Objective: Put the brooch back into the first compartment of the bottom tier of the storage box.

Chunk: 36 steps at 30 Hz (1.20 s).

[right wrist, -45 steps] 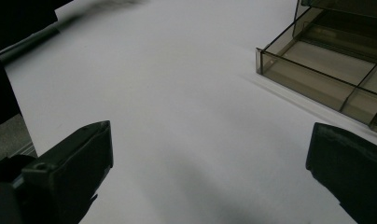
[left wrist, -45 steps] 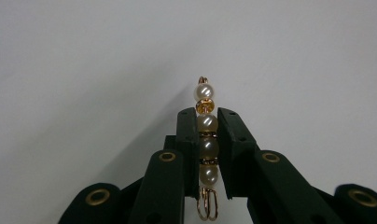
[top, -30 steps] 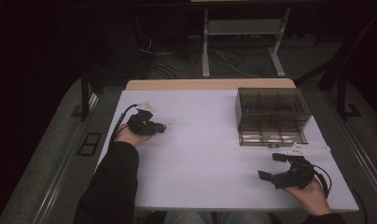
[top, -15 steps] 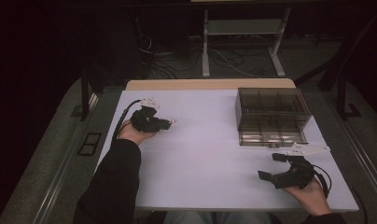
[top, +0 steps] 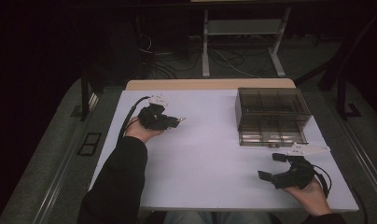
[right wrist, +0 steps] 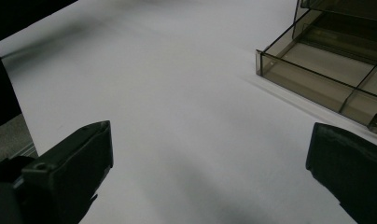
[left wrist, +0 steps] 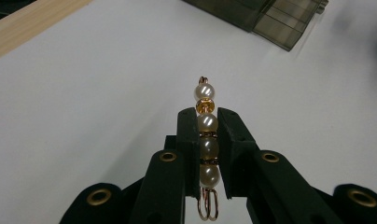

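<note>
Left gripper view: jaws clamp a pearl bead string (left wrist: pixel 206 140); right jaws wide open.

A pearl bead bar (left wrist: pixel 206 140) is shown at the lower centre of the left gripper view: four cream pearls in a straight row, separated by small gold spacers, with a copper wire loop at each end. It is held upright in the frame, its lower three pearls clamped between the jaws of the left tool (left wrist: pixel 207 122), above the white bench (left wrist: pixel 107 93).
</note>
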Motion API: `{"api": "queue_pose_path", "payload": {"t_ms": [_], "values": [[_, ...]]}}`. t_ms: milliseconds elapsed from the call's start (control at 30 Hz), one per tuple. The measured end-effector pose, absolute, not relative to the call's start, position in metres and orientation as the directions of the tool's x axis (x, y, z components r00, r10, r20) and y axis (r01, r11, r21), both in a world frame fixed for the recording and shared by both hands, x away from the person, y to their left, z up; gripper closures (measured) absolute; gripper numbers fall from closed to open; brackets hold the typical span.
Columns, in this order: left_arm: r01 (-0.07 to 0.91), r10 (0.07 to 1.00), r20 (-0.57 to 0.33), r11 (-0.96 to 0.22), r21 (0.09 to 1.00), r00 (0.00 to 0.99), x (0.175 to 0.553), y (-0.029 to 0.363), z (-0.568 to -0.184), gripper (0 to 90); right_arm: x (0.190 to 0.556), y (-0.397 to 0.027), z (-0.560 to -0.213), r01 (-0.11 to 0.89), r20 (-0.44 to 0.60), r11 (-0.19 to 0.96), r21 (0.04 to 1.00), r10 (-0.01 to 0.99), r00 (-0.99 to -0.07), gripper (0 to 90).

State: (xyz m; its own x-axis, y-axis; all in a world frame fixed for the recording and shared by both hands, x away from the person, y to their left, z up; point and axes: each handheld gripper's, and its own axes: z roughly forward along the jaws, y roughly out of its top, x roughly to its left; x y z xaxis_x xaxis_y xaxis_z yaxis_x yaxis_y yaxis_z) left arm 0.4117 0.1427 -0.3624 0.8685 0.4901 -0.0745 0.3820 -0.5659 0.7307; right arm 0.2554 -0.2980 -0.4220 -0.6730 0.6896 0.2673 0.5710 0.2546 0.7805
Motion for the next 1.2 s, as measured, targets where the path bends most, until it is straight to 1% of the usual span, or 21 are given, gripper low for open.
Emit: {"api": "queue_pose_path", "payload": {"t_ms": [367, 733, 1200], "values": [[0.357, 0.465, -0.072, -0.562, 0.747, 0.882, 0.411, 0.124, -0.356, 79.0, 0.256, -0.298, -0.422, 0.564, 0.262, 0.254, 0.786, 0.689, -0.676, 0.1], [0.317, 0.418, -0.064, -0.569, 0.759, 0.906, 0.411, 0.097, -0.351, 79.0, 0.255, -0.299, -0.421, 0.563, 0.265, 0.246, 0.789, 0.69, -0.673, 0.1], [0.289, 0.373, -0.063, -0.591, 0.753, 0.926, 0.411, 0.067, -0.352, 79.0, 0.254, -0.3, -0.42, 0.562, 0.264, 0.244, 0.79, 0.692, -0.672, 0.1]]}}
